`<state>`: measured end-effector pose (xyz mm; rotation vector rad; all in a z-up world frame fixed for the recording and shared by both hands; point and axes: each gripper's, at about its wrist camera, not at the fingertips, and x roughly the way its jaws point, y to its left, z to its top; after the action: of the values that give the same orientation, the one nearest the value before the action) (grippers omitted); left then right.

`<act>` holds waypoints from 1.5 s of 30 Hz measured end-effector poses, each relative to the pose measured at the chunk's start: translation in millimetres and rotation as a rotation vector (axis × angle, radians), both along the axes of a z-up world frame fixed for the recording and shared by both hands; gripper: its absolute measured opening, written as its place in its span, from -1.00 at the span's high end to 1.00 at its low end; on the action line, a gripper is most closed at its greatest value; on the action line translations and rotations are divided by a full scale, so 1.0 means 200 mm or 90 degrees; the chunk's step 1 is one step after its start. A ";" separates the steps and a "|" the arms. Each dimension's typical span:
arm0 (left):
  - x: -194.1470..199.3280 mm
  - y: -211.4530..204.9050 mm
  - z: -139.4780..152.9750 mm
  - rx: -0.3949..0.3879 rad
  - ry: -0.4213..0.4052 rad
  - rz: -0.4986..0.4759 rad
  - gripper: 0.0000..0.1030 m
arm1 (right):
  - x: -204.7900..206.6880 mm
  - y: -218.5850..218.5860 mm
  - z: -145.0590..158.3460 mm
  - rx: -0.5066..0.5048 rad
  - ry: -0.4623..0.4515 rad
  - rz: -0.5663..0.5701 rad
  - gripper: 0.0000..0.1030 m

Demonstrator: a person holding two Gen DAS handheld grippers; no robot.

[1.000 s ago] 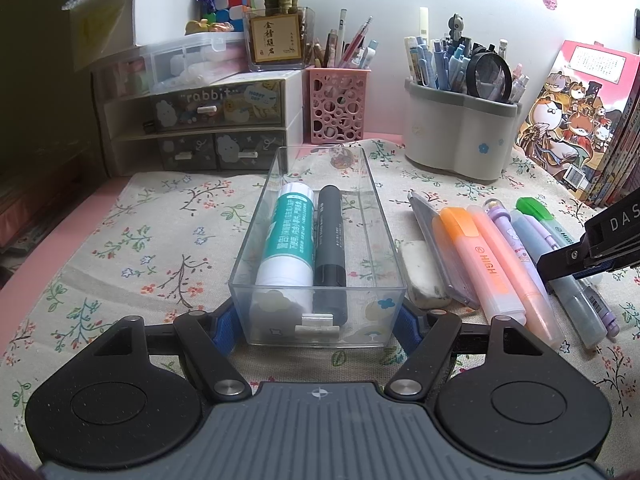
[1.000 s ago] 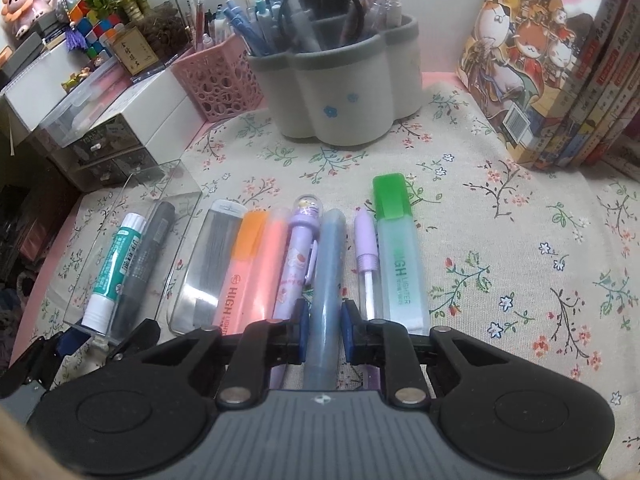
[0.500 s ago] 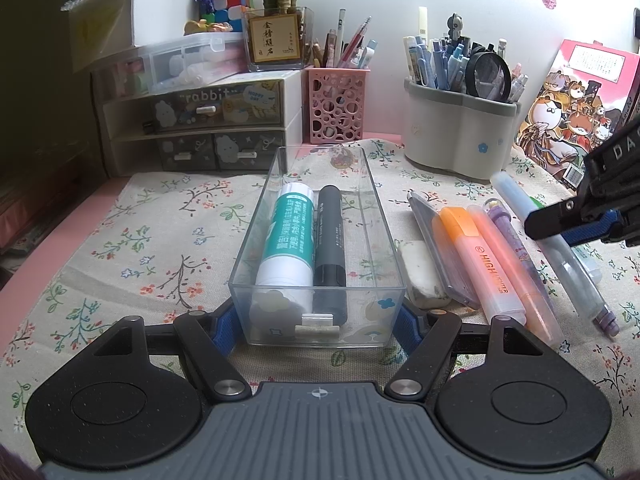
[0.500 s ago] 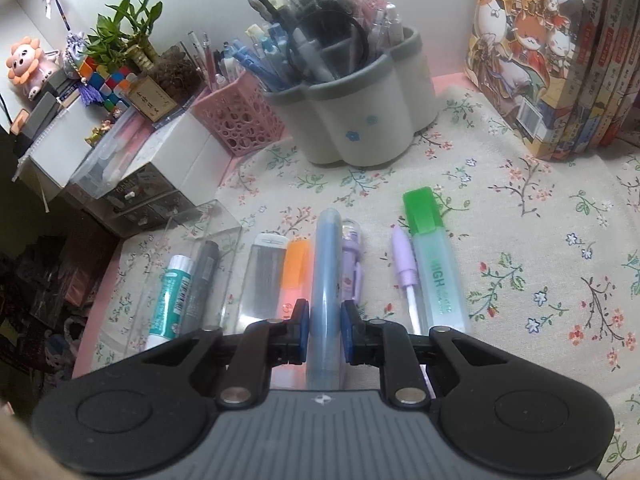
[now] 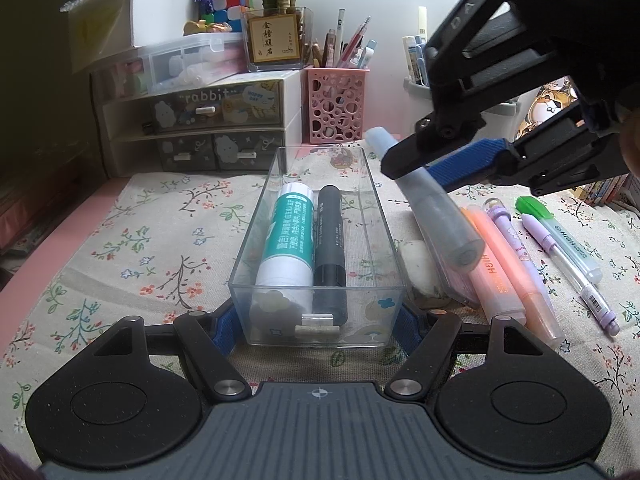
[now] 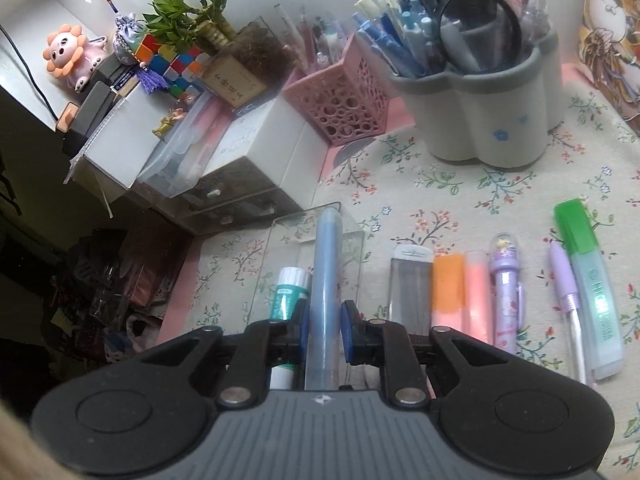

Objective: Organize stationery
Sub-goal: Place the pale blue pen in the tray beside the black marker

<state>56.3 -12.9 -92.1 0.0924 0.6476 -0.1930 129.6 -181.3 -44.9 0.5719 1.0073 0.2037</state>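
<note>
Right tongs (image 6: pixel 325 334) are clamped on a pale blue pen (image 6: pixel 326 280), held up over the clear tray (image 5: pixel 384 240). Left tongs (image 5: pixel 318 322) pinch that tray's near end on the worktop (image 5: pixel 140 240). A glue stick (image 5: pixel 286 240) and black marker (image 5: pixel 329 240) already lie inside. Just right of the tray: eraser (image 5: pixel 420 268), lead case (image 6: pixel 410 288), orange highlighter (image 5: pixel 496 268), purple pen (image 5: pixel 516 240), green highlighter (image 5: pixel 568 236). Pink pen basket (image 5: pixel 338 108) and drawers (image 5: pixel 200 128) behind.
</note>
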 end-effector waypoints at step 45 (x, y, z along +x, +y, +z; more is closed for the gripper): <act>0.00 -0.01 0.00 0.001 0.000 -0.005 -0.41 | -0.19 -0.31 0.00 -0.118 -0.020 -0.103 0.73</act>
<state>56.3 -14.7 -92.5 0.0962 0.6472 -0.1996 92.4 -243.2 -45.5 0.4767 0.9336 -0.0241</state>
